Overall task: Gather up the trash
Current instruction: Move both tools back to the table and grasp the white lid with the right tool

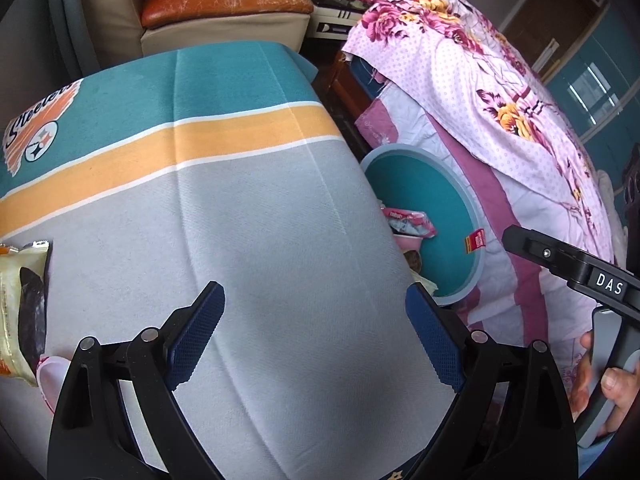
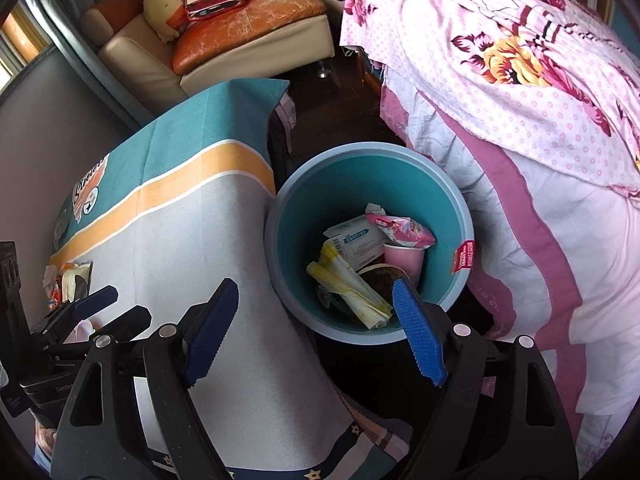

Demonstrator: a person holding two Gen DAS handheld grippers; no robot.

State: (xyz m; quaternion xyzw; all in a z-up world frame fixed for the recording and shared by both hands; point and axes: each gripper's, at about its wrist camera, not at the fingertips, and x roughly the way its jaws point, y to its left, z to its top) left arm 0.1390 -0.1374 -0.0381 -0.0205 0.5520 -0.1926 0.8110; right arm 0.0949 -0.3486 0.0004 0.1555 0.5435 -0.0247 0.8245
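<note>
Right gripper open, bin holding wrappers

**A crowded bedroom corner in daylight**

A tabletop fills the lower left of both views, under a cloth banded teal, orange and grey with a team logo at its left edge. Behind it, at the top, stands a cream sofa with a worn orange seat cushion and printed pillows. The right side is taken by a bed with a white and mauve sheet, and a pink floral blanket heaped over it. Dark wooden floor shows between sofa and bed. In the left wrist view, teal panels reflect window light at far right.
</note>
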